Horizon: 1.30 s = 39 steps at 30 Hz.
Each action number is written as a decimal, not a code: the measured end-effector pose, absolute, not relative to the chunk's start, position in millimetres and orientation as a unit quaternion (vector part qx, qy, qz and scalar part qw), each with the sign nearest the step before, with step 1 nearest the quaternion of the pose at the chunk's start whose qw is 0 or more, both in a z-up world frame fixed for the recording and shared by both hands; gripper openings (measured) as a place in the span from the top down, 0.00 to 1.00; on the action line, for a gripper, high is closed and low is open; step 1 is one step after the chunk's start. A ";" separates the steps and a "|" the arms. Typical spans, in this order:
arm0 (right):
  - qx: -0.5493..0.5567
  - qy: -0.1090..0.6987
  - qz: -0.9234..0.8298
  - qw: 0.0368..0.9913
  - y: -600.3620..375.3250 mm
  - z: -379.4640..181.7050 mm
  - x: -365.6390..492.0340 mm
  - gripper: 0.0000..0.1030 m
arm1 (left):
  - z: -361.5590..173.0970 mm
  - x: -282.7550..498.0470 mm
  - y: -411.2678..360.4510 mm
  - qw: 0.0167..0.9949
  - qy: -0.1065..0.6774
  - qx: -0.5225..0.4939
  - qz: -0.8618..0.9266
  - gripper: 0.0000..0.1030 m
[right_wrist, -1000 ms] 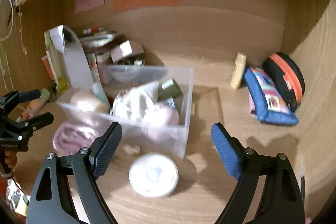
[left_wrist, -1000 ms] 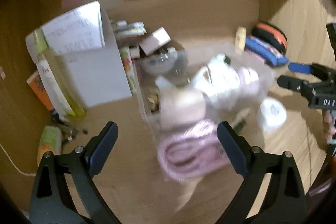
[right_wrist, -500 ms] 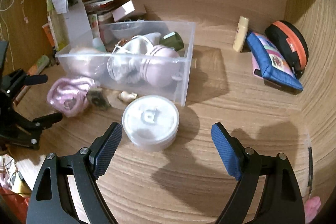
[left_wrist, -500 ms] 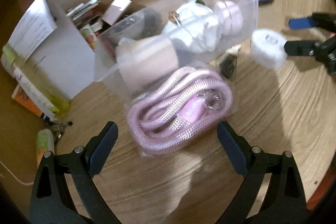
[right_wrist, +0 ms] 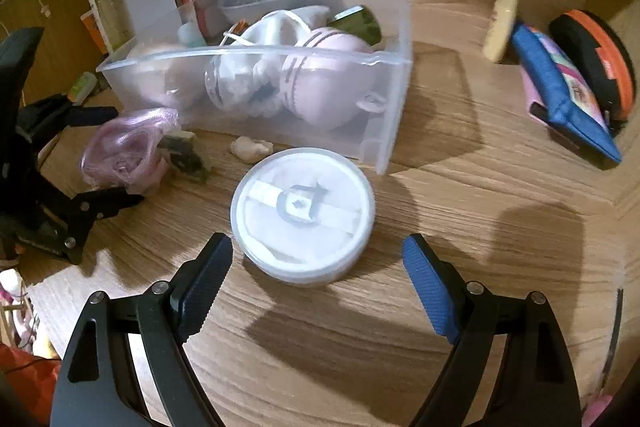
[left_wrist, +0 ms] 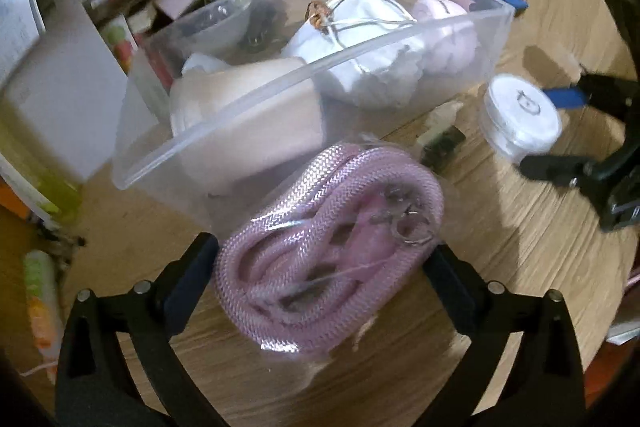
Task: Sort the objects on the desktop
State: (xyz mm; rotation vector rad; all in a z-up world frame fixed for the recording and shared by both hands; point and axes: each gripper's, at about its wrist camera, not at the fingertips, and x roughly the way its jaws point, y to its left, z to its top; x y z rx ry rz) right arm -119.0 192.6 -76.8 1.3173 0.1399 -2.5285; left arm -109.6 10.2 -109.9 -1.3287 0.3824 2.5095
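Two grippers hang over a wooden desk, each framing one loose item in front of a clear bin (right_wrist: 384,75). The left gripper (left_wrist: 326,291), its jaws just widened to full spread, straddles a bagged pink cord (left_wrist: 332,255) lying just before the bin's front wall; its pads stand beside the bag, pressing nothing. The right gripper (right_wrist: 316,283) is also spread, poised above a round white tub (right_wrist: 303,209) near the bin's front right corner, apart from it. Inside the bin sit a white pouch (left_wrist: 360,39) and a pink pouch (right_wrist: 328,79). Right of the bin, well apart, lies a blue case (right_wrist: 568,99).
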 end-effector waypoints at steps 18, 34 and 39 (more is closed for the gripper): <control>0.442 0.045 -0.881 0.163 185.2 -76.6 -130.0 0.40 | -109.8 -110.4 14.0 0.216 0.066 -0.448 0.865 0.23; 0.408 0.016 -0.896 0.172 181.7 -45.9 -106.2 0.40 | -86.2 -62.5 -11.4 0.229 0.004 -0.404 0.886 0.37; 0.400 0.012 -0.899 0.179 176.1 -37.8 -99.7 0.40 | -76.3 -56.8 -23.4 0.223 -0.022 -0.387 0.895 0.37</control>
